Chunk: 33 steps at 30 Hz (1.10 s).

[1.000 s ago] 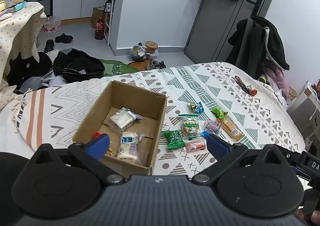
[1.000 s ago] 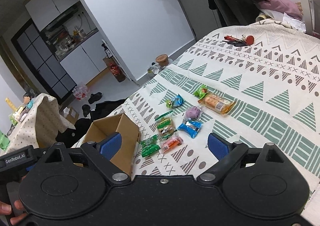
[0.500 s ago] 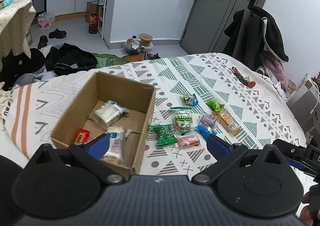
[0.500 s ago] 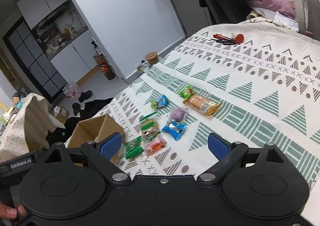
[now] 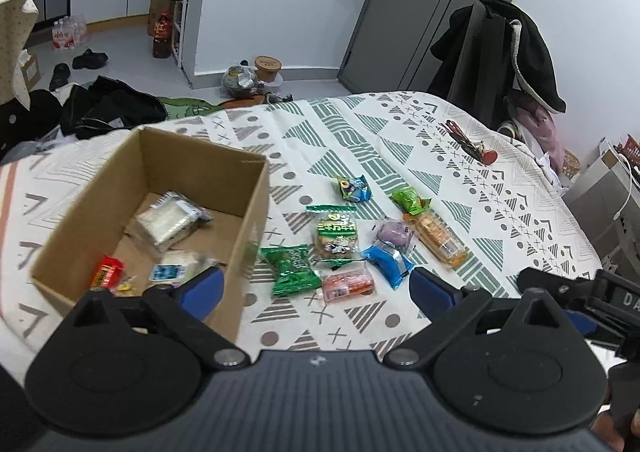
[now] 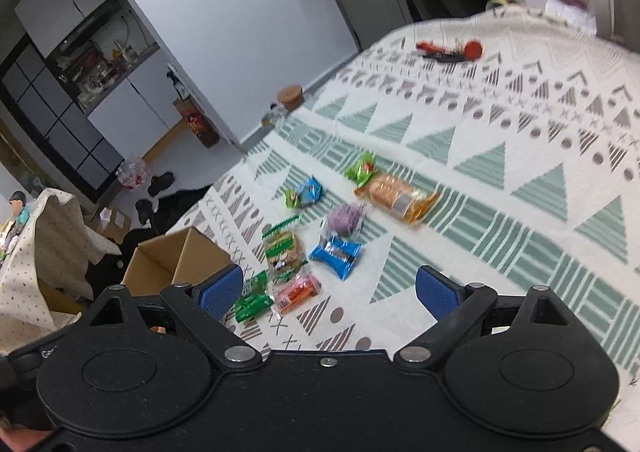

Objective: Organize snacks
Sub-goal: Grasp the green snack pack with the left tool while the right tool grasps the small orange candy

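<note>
Both the left gripper [image 5: 314, 286] and the right gripper [image 6: 328, 288] hang above the patterned cloth [image 5: 400, 140] with fingers spread wide and nothing between them, probably so either can drop onto a packet. The cardboard box [image 5: 248, 212] sits open-topped on the left, already holding a few wrapped snacks, so it seems to be the collecting place. The loose snacks, among them a green packet [image 5: 290, 270], a pink packet [image 5: 348, 284] and a blue packet [image 5: 386, 262], lie clustered just beside its right wall, within short reach.
</note>
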Tool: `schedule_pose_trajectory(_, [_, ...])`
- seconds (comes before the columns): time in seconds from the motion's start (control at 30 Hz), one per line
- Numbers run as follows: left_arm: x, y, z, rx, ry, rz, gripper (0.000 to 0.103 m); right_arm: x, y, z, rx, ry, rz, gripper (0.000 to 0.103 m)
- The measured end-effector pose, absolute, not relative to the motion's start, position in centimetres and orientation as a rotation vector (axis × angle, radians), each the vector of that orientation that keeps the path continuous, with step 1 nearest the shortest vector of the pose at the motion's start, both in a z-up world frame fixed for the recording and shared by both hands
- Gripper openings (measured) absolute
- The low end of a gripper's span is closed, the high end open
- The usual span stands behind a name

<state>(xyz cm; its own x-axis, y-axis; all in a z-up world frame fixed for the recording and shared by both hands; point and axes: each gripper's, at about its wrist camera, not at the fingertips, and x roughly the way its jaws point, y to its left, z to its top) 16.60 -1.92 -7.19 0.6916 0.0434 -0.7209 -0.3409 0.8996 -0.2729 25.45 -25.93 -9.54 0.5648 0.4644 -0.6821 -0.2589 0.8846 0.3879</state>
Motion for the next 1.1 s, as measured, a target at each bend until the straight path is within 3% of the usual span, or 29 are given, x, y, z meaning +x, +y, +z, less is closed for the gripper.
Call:
schedule_pose_trajectory(0.1, [17.7,-2.5,-8.2,-0.420,0.797,0.209,0.092,26.2,-25.3,-10.3,0.250,0.891,0.432,0.091])
schedule_pose_trajectory(0.2, [18.8,-3.0,-9.3,-0.425,0.805,0.195,0.090,27.4,-25.1,-11.2,0.262,0.921,0.430,0.085])
schedule_pose_trajectory(0.57, [22.0,-3.2,-14.0,-0.453,0.863,0.242,0.066,31.1,-22.7,-14.4,0.219,0.997,0.487,0.061])
schedule_pose_trajectory(0.73, [23.0,-2.6,-15.3,-0.474,0.850,0.287,0.056,32.1,-21.5,-15.5,0.212,1.027,0.508,0.057])
schedule_pose_trajectory(0.83, [23.4,-2.3,-15.8,-0.478,0.841,0.316,0.055,32.3,-20.7,-16.4,0.232,1.065,0.542,0.050])
schedule_pose_trajectory(1.1, [24.2,-1.3,-17.7,-0.481,0.847,0.397,0.055,32.9,-20.3,-18.2,0.328,1.158,0.573,0.047])
